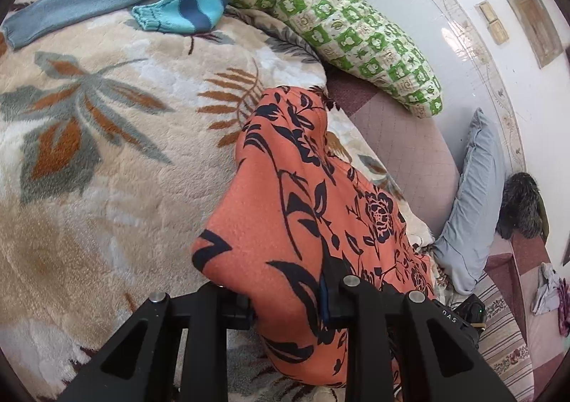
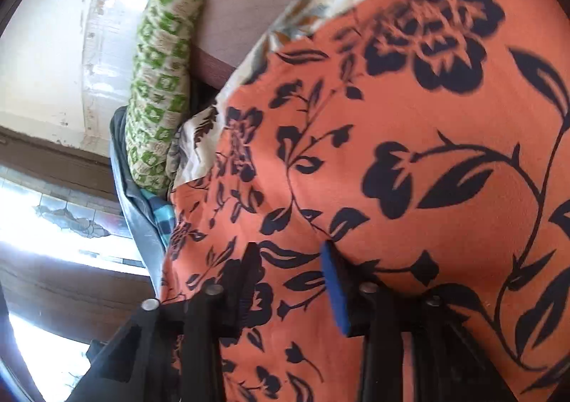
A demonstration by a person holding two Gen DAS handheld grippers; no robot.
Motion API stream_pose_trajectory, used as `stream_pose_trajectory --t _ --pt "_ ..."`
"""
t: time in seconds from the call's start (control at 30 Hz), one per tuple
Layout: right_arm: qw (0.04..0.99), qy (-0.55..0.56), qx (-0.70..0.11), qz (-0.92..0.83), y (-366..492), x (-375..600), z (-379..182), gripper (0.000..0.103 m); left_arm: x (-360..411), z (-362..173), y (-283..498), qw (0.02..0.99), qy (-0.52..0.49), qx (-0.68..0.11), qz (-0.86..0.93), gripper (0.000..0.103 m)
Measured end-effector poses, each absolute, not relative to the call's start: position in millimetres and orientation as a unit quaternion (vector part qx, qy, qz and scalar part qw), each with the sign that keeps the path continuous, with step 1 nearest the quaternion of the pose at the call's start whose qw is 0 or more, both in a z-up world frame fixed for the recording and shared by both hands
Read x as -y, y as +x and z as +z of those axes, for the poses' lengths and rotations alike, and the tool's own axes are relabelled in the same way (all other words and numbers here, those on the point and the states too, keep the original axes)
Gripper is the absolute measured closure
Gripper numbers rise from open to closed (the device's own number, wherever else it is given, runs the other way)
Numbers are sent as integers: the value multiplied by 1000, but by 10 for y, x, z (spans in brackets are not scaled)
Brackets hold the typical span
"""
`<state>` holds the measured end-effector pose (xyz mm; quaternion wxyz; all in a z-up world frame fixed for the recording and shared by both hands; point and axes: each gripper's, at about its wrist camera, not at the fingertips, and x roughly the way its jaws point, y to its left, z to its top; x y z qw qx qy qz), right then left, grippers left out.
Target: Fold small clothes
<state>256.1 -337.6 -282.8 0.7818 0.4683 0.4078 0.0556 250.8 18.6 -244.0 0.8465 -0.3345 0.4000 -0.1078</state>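
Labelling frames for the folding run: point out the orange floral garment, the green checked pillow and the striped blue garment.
orange floral garment (image 1: 285, 195), left wrist view, middle of the raised cloth.
green checked pillow (image 1: 342, 27), left wrist view, its middle.
striped blue garment (image 1: 188, 11), left wrist view, the striped sleeve.

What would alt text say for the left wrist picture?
The left tool grips a bunched orange cloth with black flowers above a leaf-patterned blanket. A green checked pillow lies beyond.
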Motion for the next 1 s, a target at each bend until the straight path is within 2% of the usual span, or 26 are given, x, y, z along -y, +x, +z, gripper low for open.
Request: stream_pose_trajectory --t 0.07,0.27,0.5,0.63,0.77,0.9,1.0 --pt "766 480 -423 64 2554 3414 -2751 78 -120 -2333 2473 861 -315 -382 -119 77" --pt "756 533 -371 77 2024 3670 -2573 77 278 -1883 2249 905 -215 -324 -171 77" --pt "771 546 -326 23 1389 4184 -2360 77 1195 -1492 2004 915 -128 -303 -235 78" --pt "786 552 -277 -16 1114 4723 -2232 77 2003 -1479 1955 904 -87 -315 -274 78" --pt "763 606 -222 -34 894 5241 -2273 77 2917 -1785 1926 883 -52 -344 -314 77" --pt "750 632 -187 -52 782 5592 -2258 77 3522 -2307 1890 864 54 -395 -307 67" --pt "745 638 -192 -43 850 5681 -2249 77 3379 -2221 1787 857 48 -379 -345 52"
